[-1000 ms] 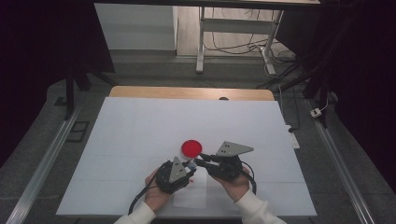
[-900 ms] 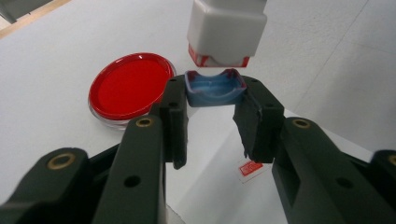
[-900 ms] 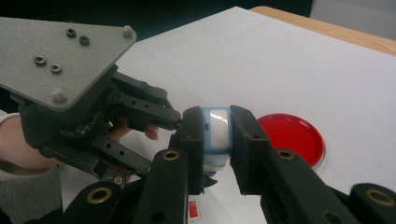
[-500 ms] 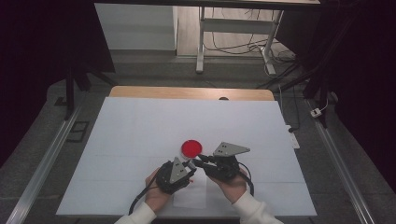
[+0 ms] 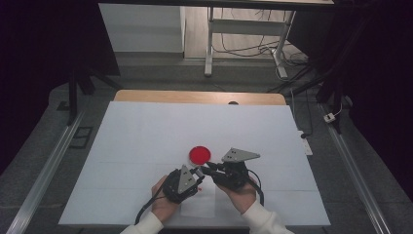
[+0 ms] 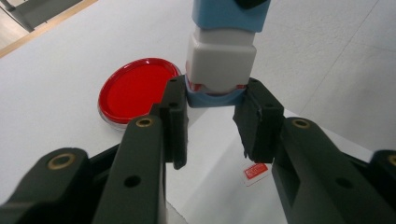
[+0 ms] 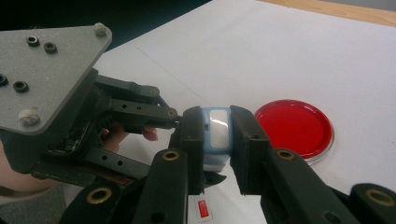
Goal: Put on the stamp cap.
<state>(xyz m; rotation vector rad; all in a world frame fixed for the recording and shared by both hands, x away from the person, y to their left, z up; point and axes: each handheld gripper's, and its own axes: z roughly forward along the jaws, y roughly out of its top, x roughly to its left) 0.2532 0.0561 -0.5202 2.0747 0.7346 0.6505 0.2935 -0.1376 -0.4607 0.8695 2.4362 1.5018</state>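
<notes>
A small blue and white block [image 6: 222, 60] is held between both grippers just above the table. My left gripper [image 6: 215, 100] is shut on its blue lower end. My right gripper [image 7: 217, 135] is shut on the block [image 7: 217, 125] at its other end, pads on both sides. In the high view the two grippers meet tip to tip, left gripper [image 5: 198, 172] and right gripper [image 5: 206, 169], at the table's front middle. A round red dish [image 5: 200, 154] lies flat just beyond them; it is also in the gripper views, red dish [image 6: 135, 91] and red dish [image 7: 292, 126].
A white sheet [image 5: 199, 202] lies under the hands, with a small red mark [image 6: 256, 171] printed on it. The table top [image 5: 146, 131] is white, with a wooden far edge [image 5: 195, 96]. Metal rails run along both sides on the floor.
</notes>
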